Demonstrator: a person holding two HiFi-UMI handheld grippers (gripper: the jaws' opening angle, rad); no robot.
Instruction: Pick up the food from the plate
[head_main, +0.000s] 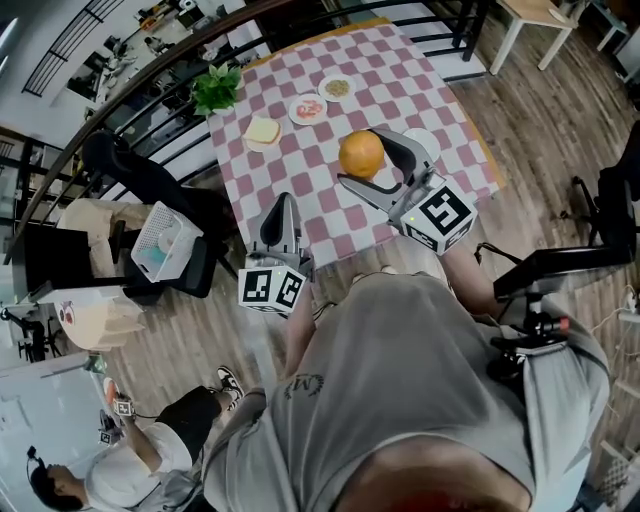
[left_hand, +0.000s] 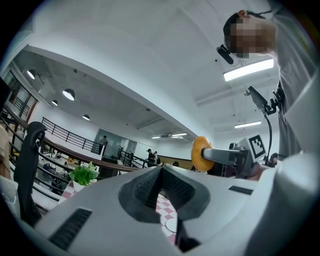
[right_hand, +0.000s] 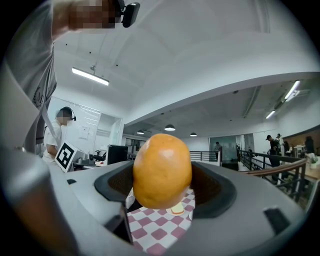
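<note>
A round orange food item (head_main: 359, 151) is raised above the pink-checked table (head_main: 300, 165), and my right gripper (head_main: 366, 160) is shut on it. In the right gripper view it (right_hand: 162, 170) fills the gap between the jaws of that gripper (right_hand: 163, 186). A white plate (head_main: 429, 140) lies partly hidden under that gripper. My left gripper (head_main: 282, 206) hovers by the table's near edge, shut and holding nothing; its jaws meet in the left gripper view (left_hand: 161, 172), where the orange item (left_hand: 201, 154) shows to the right.
Farther back on the table are a toast slice (head_main: 262, 132), two small plates of food (head_main: 308, 109) (head_main: 337, 88) and a potted plant (head_main: 217, 88). A black chair (head_main: 140, 178) and a white basket (head_main: 163, 241) stand to the left. A person crouches at lower left.
</note>
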